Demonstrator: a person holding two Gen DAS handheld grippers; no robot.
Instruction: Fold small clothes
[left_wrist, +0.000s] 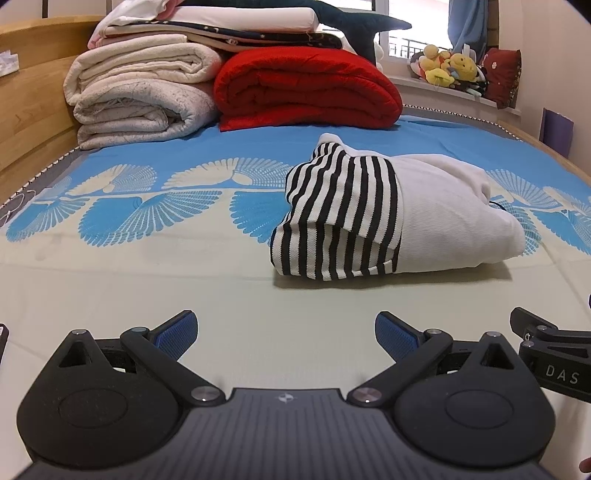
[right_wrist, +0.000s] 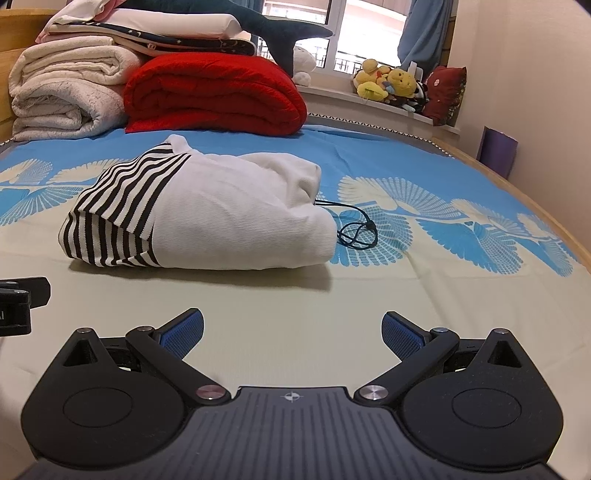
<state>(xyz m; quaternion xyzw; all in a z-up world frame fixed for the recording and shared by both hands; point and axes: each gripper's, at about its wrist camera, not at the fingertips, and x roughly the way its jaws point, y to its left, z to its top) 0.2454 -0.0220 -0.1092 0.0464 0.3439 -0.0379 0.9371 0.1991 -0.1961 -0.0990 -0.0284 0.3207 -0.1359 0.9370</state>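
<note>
A small white garment with a black-and-white striped part (left_wrist: 369, 218) lies folded in a compact bundle on the bed sheet (left_wrist: 147, 266). It also shows in the right wrist view (right_wrist: 207, 218), with a thin dark cord (right_wrist: 356, 230) trailing from its right side. My left gripper (left_wrist: 286, 334) is open and empty, low over the sheet in front of the bundle. My right gripper (right_wrist: 291, 334) is open and empty too, in front of the bundle. Part of the right gripper (left_wrist: 550, 350) shows at the right edge of the left wrist view.
Folded cream blankets (left_wrist: 140, 96) and a red quilt (left_wrist: 306, 88) are stacked at the head of the bed, with more bedding on top. A wooden bed frame (left_wrist: 33, 92) rises at the left. Plush toys (right_wrist: 391, 83) sit on the window sill.
</note>
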